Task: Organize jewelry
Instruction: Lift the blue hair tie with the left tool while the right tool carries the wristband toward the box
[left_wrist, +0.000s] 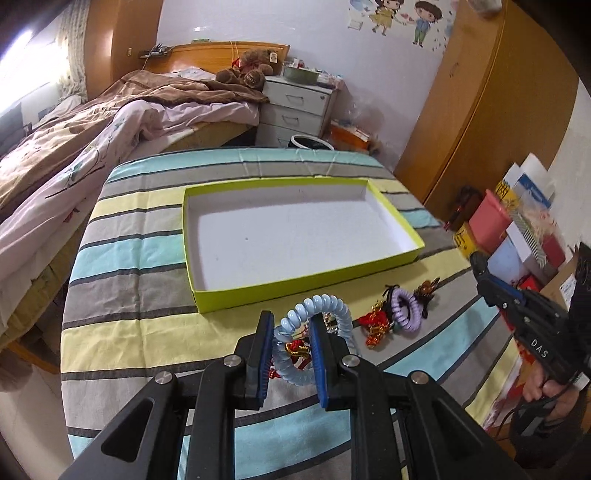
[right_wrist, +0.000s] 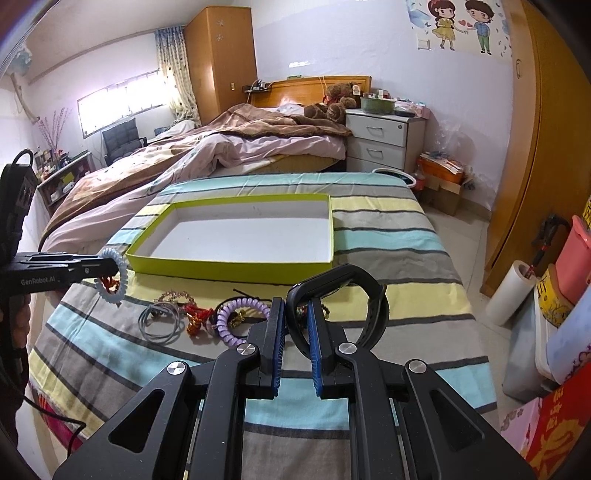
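Left gripper (left_wrist: 291, 334) clamped on pale blue coil tie (left_wrist: 314, 332), lifted off cloth — green box (left_wrist: 303, 286) straight ahead, long axis crosswise. Right gripper (right_wrist: 297, 326) pinched on black strap (right_wrist: 376, 306), box ahead and slightly left — left one nearer.

Soft daylight enters through the long, blown-out white window (right_wrist: 122, 99) on the far left wall, leaving the room evenly bright with only faint shadows inside the shallow lime-green cardboard box (right_wrist: 236, 264). Fisheye distortion bows the tall orange wooden wardrobe (right_wrist: 546, 147) at the right and darkens the corners. Both views are mostly sharp, softening slightly toward the edges.
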